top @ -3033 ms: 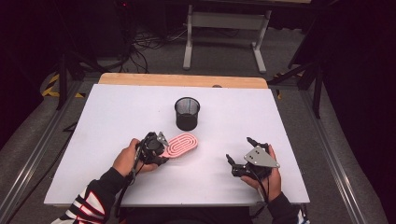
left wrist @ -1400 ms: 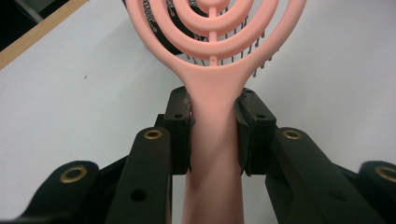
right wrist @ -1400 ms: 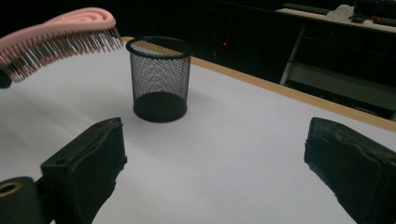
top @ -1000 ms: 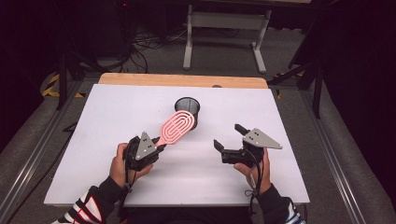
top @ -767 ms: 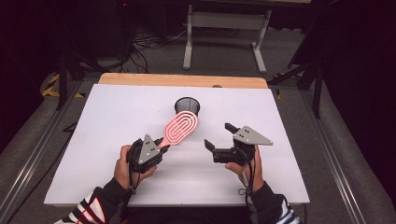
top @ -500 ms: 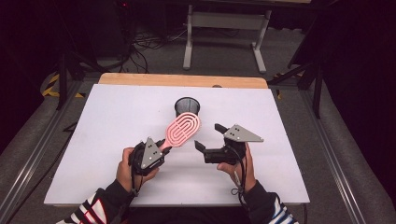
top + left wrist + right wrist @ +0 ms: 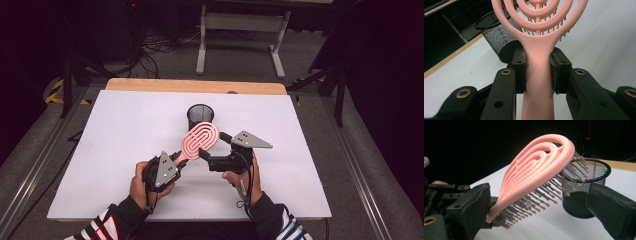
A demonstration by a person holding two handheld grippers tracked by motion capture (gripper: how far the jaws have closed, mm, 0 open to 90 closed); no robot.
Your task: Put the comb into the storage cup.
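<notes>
Hairbrush (image 7: pixel 537 60) handle clamped (end cut off), bristles partly hidden.

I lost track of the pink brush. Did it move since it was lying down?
Yes. The brush was flat on the table near the cup; now the left gripper holds it up, tilted toward the cup.

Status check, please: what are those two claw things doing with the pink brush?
Left gripper shut on brush handle. Right gripper open, jaws either side of the brush head. Mesh cup just behind; nothing blocking.
</notes>
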